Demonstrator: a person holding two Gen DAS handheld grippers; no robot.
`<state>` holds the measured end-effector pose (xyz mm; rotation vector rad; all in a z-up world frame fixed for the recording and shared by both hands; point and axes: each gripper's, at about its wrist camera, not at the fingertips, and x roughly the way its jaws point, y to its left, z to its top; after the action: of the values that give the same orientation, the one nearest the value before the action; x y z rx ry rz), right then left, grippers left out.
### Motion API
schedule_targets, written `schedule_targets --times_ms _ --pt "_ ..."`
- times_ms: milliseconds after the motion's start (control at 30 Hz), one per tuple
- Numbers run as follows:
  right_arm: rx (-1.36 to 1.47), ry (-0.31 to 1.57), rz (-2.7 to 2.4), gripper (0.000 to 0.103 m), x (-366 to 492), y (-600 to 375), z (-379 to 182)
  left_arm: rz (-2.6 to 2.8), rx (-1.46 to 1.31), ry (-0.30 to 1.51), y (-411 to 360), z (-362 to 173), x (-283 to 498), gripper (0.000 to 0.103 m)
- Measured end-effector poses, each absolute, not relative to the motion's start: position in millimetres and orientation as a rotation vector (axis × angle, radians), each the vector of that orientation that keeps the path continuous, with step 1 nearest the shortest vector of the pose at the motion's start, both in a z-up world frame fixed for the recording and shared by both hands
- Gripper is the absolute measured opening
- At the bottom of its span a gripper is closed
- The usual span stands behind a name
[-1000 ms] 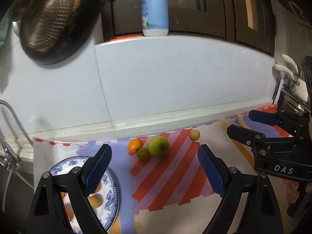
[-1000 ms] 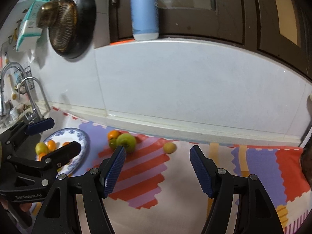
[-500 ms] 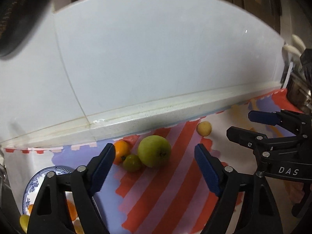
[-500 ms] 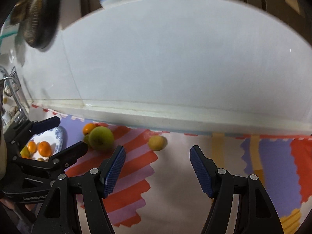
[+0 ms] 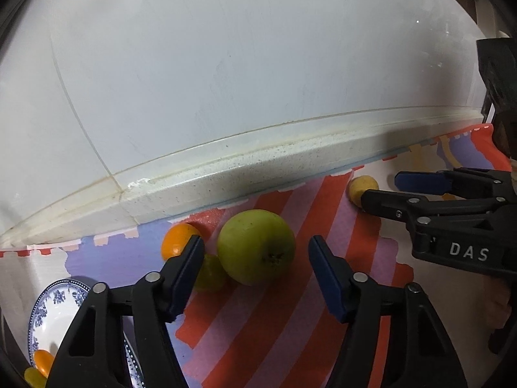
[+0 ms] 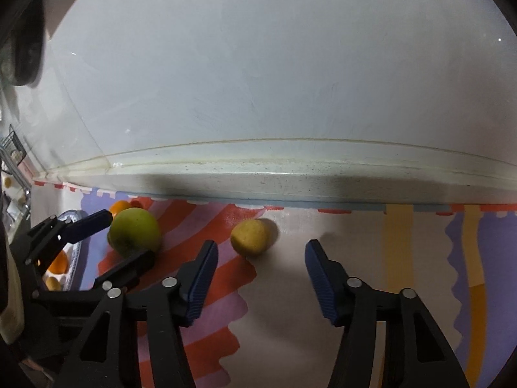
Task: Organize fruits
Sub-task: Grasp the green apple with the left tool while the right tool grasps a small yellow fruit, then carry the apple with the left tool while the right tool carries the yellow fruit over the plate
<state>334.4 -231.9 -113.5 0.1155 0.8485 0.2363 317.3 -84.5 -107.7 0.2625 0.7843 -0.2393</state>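
Note:
A big green apple point(image 5: 255, 247) lies on the striped mat point(image 5: 290, 323), between the fingers of my left gripper point(image 5: 256, 255). The jaws are closing, with small gaps still showing on both sides. An orange point(image 5: 176, 241) and a small yellow-green fruit point(image 5: 210, 273) touch the apple's left side, behind the left finger. In the right wrist view a small yellow fruit point(image 6: 252, 237) sits just ahead of my right gripper point(image 6: 261, 249). Its jaws are also closing, and neither pad touches the fruit. The left gripper point(image 6: 129, 237) straddles the apple point(image 6: 134, 231) there.
A blue-and-white plate point(image 5: 45, 304) with a few small fruits sits at the lower left. The speckled counter ledge point(image 5: 258, 174) and white tiled wall rise right behind the fruit. The right gripper point(image 5: 381, 187) reaches in from the right, close to the left one.
Both grippers have come down and forward toward the wall, so the fruit looks much larger. Both pairs of jaws have narrowed. The apple now lies between the left fingers.

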Motion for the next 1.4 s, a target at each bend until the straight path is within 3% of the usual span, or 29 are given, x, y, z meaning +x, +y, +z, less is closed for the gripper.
schedule_targets --times_ms 300,467,1400 --pt "0.096 0.864 0.251 0.042 343 -226 -121 -0.242 0.268 0.788 -94 -115 327 0.051" --pt "0.076 0.86 0.262 0.03 343 -220 -121 -0.249 0.24 0.789 -91 -115 328 0.05" --pt "0.041 0.723 0.303 0.03 281 -206 -63 -0.276 0.112 0.67 -61 -46 272 0.05"
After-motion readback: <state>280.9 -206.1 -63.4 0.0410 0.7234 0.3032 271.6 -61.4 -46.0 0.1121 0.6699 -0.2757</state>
